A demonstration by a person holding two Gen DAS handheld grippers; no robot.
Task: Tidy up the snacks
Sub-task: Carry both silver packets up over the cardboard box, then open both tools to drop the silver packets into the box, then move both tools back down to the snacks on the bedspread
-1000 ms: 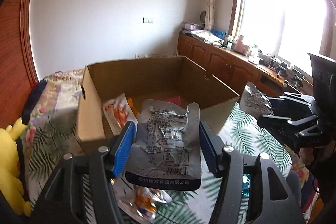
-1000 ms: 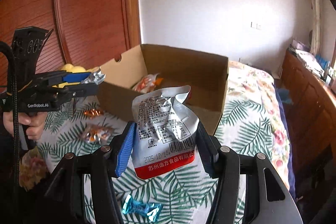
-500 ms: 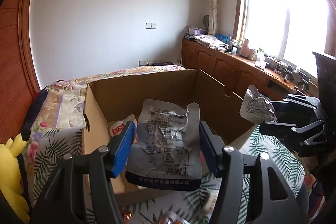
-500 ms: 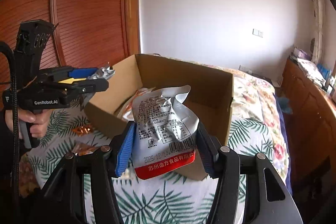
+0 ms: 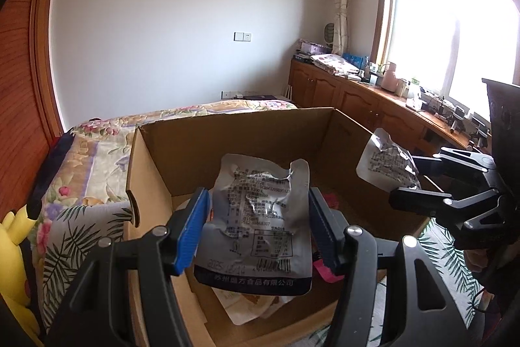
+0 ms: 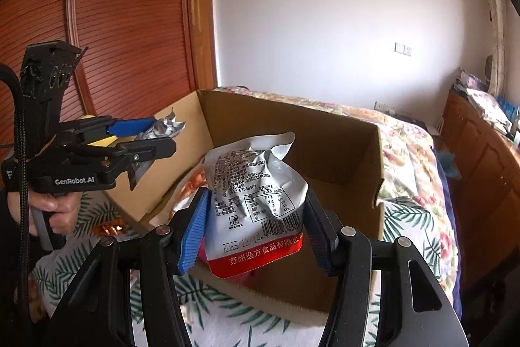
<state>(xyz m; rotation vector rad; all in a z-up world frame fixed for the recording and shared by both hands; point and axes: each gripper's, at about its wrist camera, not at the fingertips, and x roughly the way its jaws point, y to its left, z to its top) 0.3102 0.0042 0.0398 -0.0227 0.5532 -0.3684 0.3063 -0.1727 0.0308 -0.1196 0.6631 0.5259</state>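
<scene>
Two grippers each clamp a silver snack pouch above the open cardboard box (image 5: 227,132): the left gripper (image 5: 256,233) pinches a navy-banded pouch (image 5: 256,217), the right gripper (image 6: 253,230) a red-banded pouch (image 6: 253,191). Other packets, perhaps snacks, lie half hidden inside the box.

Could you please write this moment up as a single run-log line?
left gripper: shut on navy-edged pouch | right gripper: shut on red-edged pouch | both over cardboard box | release: not yet
</scene>
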